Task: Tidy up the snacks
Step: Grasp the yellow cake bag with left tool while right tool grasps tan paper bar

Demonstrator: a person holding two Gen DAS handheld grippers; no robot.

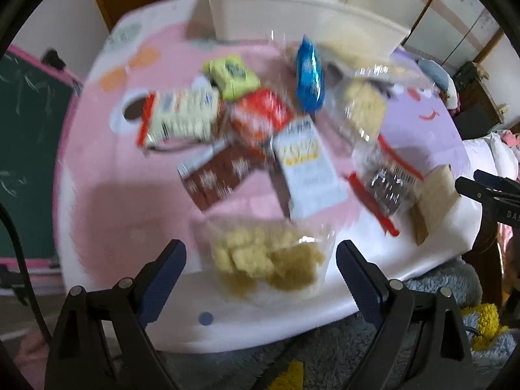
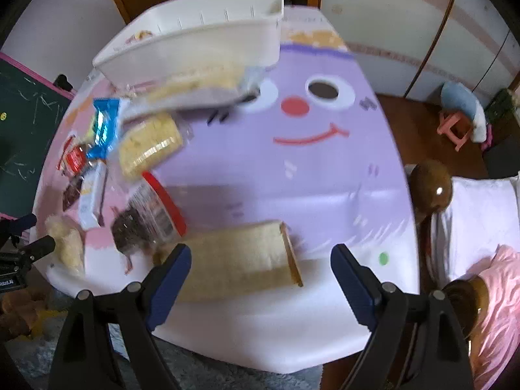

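Several snack packs lie in a heap on the pink and purple table (image 1: 97, 201). A clear bag of yellow puffs (image 1: 266, 256) lies nearest, just ahead of my left gripper (image 1: 261, 260), which is open and holds nothing. Behind it are a brown pack (image 1: 217, 178), a white pack (image 1: 308, 169), a red pack (image 1: 260, 117) and a blue pack (image 1: 310, 78). My right gripper (image 2: 261, 263) is open above a tan flat pack (image 2: 240, 260). A dark pack with red edges (image 2: 146, 221) lies to its left. A white bin (image 2: 195, 45) stands at the table's far side.
A green chalkboard (image 1: 29, 149) with a pink frame stands to the left. On the right are a bed with a white pillow (image 2: 481, 217) and a pink stool (image 2: 455, 130). A grey fluffy rug (image 1: 438, 282) lies under the table's near edge. The purple face print (image 2: 308, 136) has no packs on it.
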